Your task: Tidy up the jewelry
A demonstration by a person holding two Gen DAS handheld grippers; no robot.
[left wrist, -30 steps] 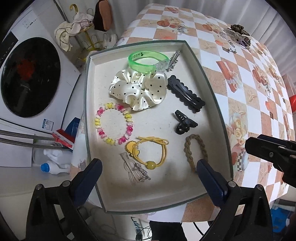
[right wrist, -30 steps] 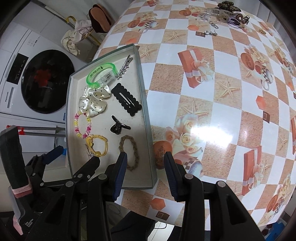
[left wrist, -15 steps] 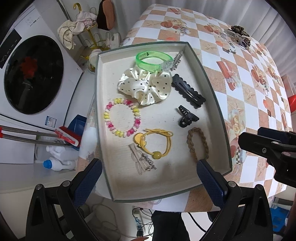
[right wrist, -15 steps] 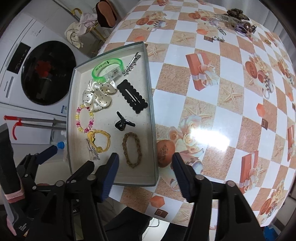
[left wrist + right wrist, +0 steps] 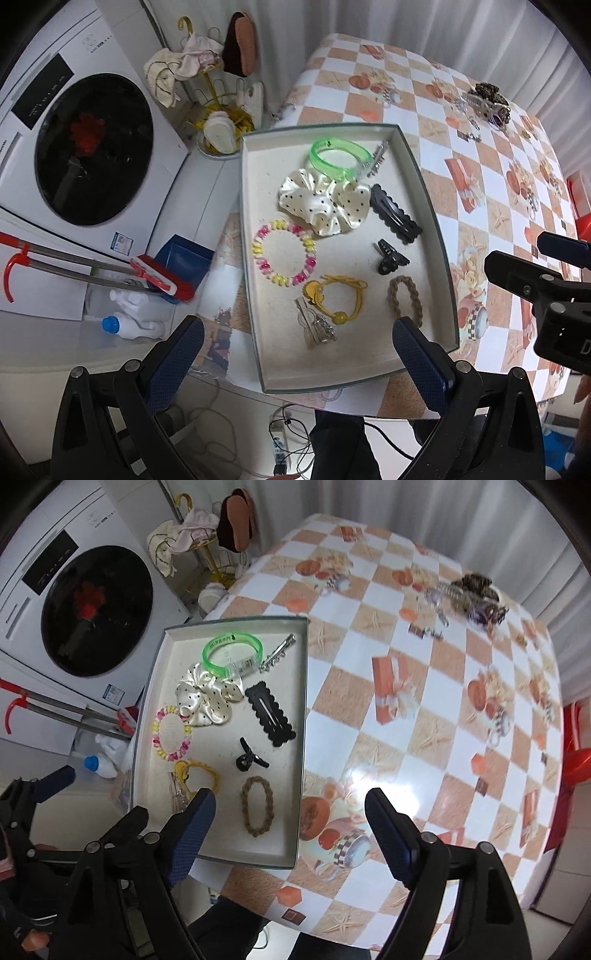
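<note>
Jewelry tray (image 5: 258, 354) sits centre frame in the left wrist view, on the checkered counter (image 5: 480, 184), holding a green bangle (image 5: 340, 157), polka-dot scrunchie (image 5: 325, 208), beaded bracelet (image 5: 284, 254), black snap clip (image 5: 395, 219), black claw clip (image 5: 389, 256), yellow hair tie (image 5: 336, 295) and braided band (image 5: 404, 299). Left hand-held gripper (image 5: 295, 354) and right hand-held gripper (image 5: 290, 830) both gape wide, gripping nothing. More jewelry (image 5: 472, 596) is piled upper right.

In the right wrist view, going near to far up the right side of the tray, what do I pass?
Braided brown hair tie → small black claw clip → black scalloped snap clip → silver clip by the far corner.
</note>
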